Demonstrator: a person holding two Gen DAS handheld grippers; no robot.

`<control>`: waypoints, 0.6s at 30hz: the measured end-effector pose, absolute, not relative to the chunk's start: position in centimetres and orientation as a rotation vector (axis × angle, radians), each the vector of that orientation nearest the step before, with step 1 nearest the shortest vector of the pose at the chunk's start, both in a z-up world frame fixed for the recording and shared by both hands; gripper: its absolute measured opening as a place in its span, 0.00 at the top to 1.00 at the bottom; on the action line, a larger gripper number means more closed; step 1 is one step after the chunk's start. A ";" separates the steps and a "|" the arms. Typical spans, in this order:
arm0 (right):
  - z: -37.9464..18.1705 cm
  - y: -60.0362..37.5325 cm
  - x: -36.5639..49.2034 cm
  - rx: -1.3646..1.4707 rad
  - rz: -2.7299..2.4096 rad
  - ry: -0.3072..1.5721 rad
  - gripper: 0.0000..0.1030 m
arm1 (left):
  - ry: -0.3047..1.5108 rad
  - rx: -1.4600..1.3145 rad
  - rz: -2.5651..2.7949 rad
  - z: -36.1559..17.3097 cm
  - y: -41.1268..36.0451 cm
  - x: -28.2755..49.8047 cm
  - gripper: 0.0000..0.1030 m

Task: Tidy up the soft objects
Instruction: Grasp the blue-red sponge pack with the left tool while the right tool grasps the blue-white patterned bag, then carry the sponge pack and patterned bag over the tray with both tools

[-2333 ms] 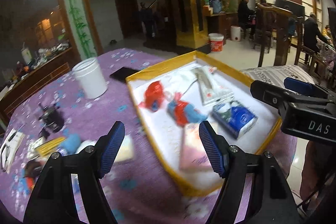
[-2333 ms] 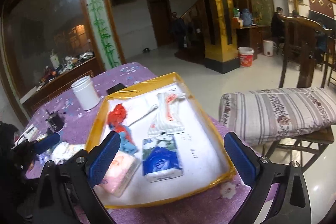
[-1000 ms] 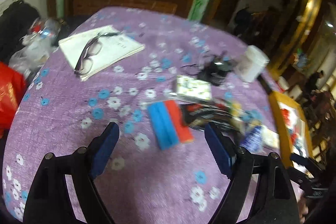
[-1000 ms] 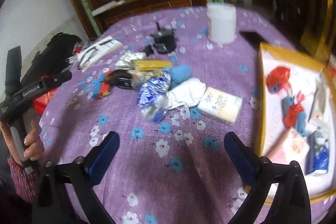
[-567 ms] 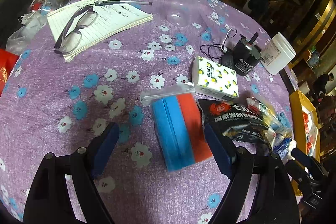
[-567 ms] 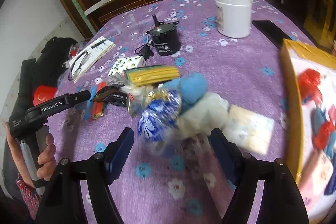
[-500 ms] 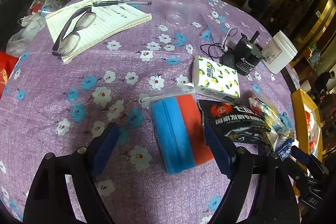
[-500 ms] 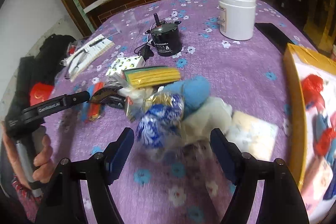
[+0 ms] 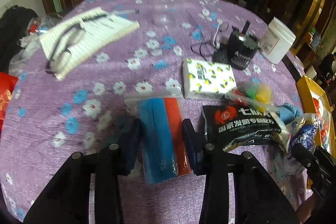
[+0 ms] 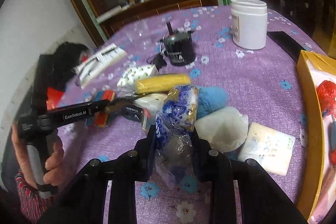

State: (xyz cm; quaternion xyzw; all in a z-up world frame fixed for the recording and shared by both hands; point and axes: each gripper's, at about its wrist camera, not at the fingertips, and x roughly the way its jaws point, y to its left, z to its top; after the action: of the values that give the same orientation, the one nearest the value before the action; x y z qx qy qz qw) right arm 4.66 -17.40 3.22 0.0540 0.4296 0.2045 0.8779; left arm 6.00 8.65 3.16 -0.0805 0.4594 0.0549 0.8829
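1. My left gripper (image 9: 160, 138) points down at the purple flowered tablecloth (image 9: 100, 85). Its jaws are closing on the clear bag of blue and red sponges (image 9: 162, 135), and the pads already touch both long sides of the bag, which lies flat on the cloth.
2. My right gripper (image 10: 174, 140) is closing too, with the blue-and-white patterned plastic bundle (image 10: 178, 110) squeezed between its pads. The bundle stands up out of the jaws, its clear wrapping crumpled below them.
3. Just beyond that bundle I see a blue fuzzy cloth (image 10: 212, 100), a white soft wad (image 10: 222, 129) and a pale tissue pack (image 10: 268, 148), all touching or nearly so.
4. A yellow roll (image 10: 161, 81) lies further back, beside a lemon-print tissue pack (image 9: 208, 79).
5. A black printed packet (image 9: 241, 125) sits just right of the sponge bag in the left view.
6. The yellow-rimmed tray (image 10: 308, 119) is at the right edge, holding red and blue items I cannot make out.
7. Farther off stand a white jar (image 10: 248, 24) and a black cylindrical device (image 10: 179, 49).
8. A notebook with glasses on it (image 9: 84, 39) lies at the far left.
9. In the right view, a hand (image 10: 50, 161) grips the left tool's handle.
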 end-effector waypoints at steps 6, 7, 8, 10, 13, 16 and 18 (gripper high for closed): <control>3.4 -18.6 4.6 0.168 0.467 0.870 0.71 | 0.827 -0.159 0.069 5.5 8.2 4.1 0.64; 3.6 -18.6 4.5 0.164 0.471 0.861 0.71 | 0.811 -0.148 0.060 5.7 7.8 3.9 0.64; 3.6 -18.5 4.4 0.164 0.478 0.859 0.71 | 0.793 -0.136 0.050 5.9 7.4 3.7 0.64; 3.6 -18.4 4.3 0.165 0.489 0.859 0.71 | 0.754 -0.106 0.030 6.5 6.5 2.9 0.64; 3.6 -18.5 4.3 0.166 0.486 0.854 0.71 | 0.721 -0.077 -0.011 7.1 5.2 2.0 0.64; 3.7 -18.5 4.1 0.160 0.471 0.849 0.71 | 0.710 -0.049 -0.047 7.2 4.0 1.6 0.64; 3.8 -18.6 4.0 0.156 0.465 0.842 0.71 | 0.704 -0.033 -0.072 7.2 3.4 1.5 0.64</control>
State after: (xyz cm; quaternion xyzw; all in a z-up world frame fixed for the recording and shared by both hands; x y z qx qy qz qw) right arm 3.99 -18.56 3.77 0.0751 0.4047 0.2233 0.8836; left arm 1.46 3.38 7.19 -0.0161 0.3448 -0.0351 0.9379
